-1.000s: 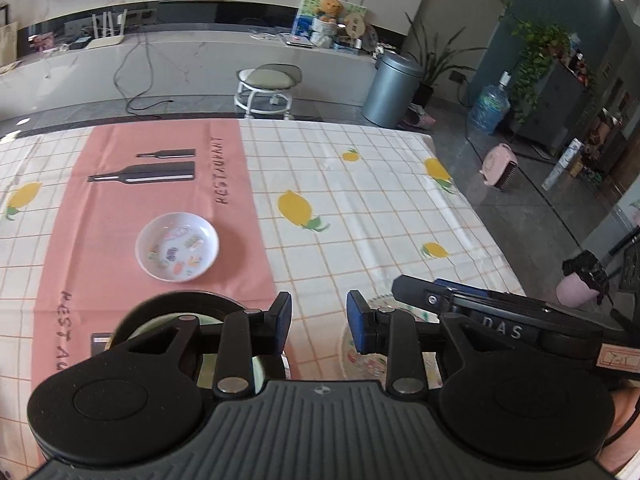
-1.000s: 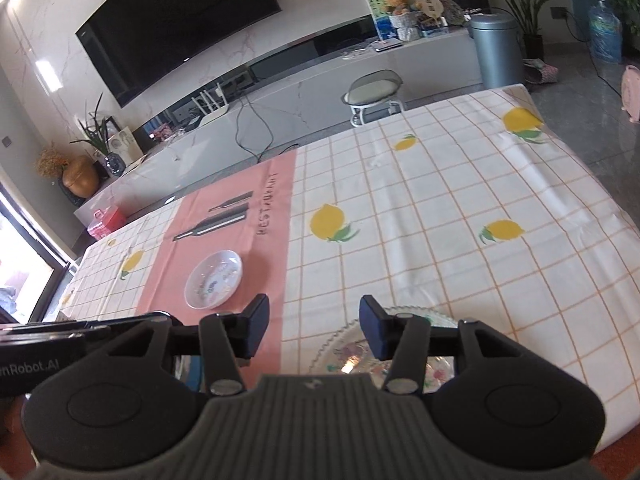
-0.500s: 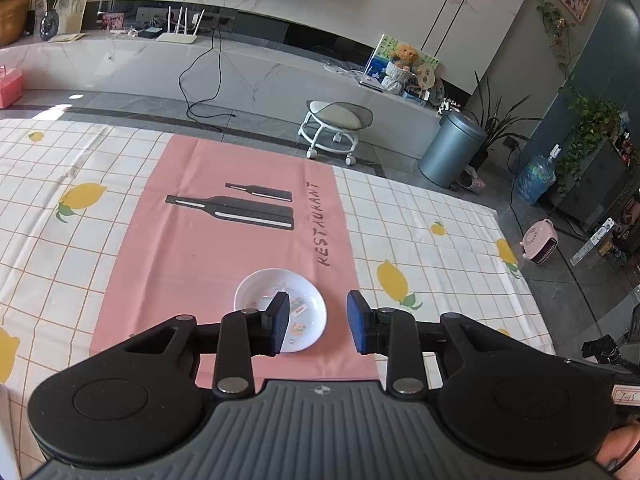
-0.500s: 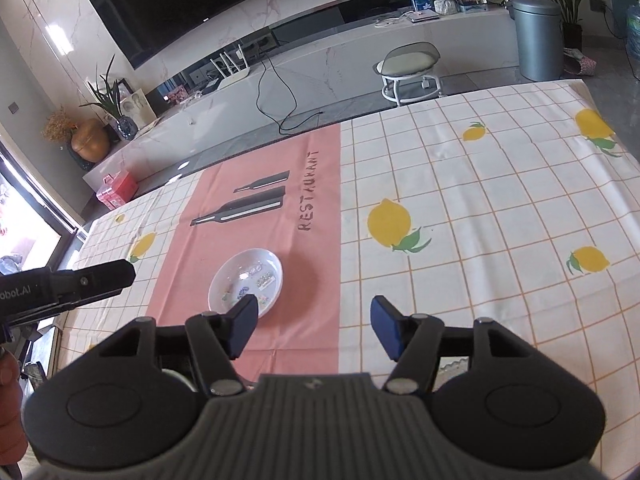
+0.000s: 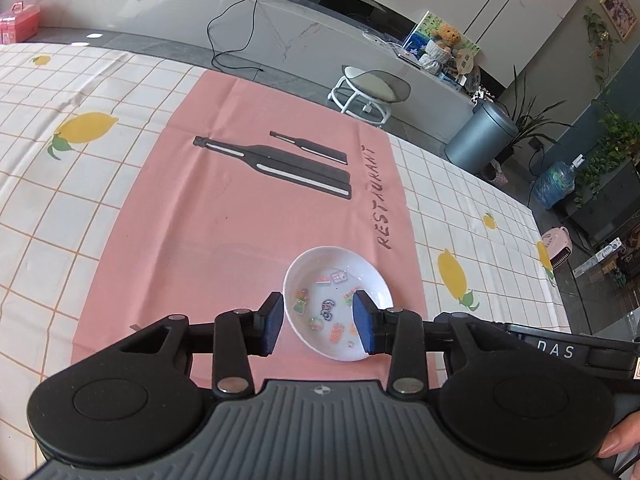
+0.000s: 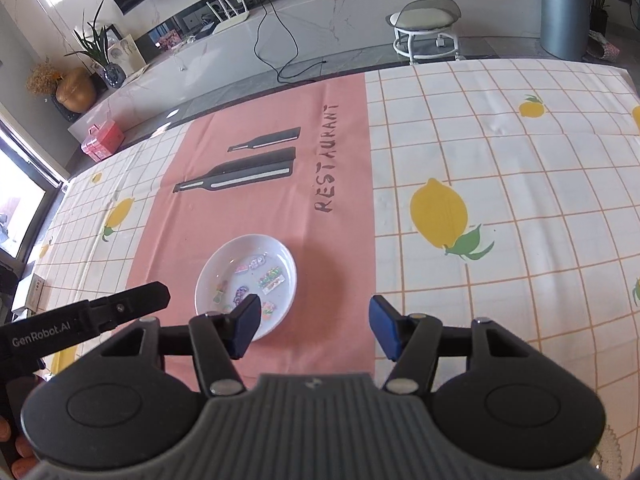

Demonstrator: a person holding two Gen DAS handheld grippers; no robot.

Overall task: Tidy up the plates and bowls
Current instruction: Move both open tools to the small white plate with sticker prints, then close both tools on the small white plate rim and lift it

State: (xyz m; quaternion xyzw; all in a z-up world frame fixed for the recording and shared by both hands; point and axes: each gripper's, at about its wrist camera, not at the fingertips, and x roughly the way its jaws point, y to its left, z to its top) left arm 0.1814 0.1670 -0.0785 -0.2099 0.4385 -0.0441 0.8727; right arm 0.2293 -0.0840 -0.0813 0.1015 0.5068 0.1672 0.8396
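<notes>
step: approach to small white dish (image 5: pixel 338 302) on desk (image 5: pixel 120 216) | left hand-held gripper (image 5: pixel 318 326) opening, empty, right hand-held gripper (image 6: pixel 314 326) wide, empty | next: likely straddle rim, close

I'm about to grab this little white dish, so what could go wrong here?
1. The left hand-held gripper is opening, with nothing between its pads; on the white dish's sloped rim, the pads might slip.
2. The right hand-held gripper, open, hovers close beside it, so the two might collide.
</notes>
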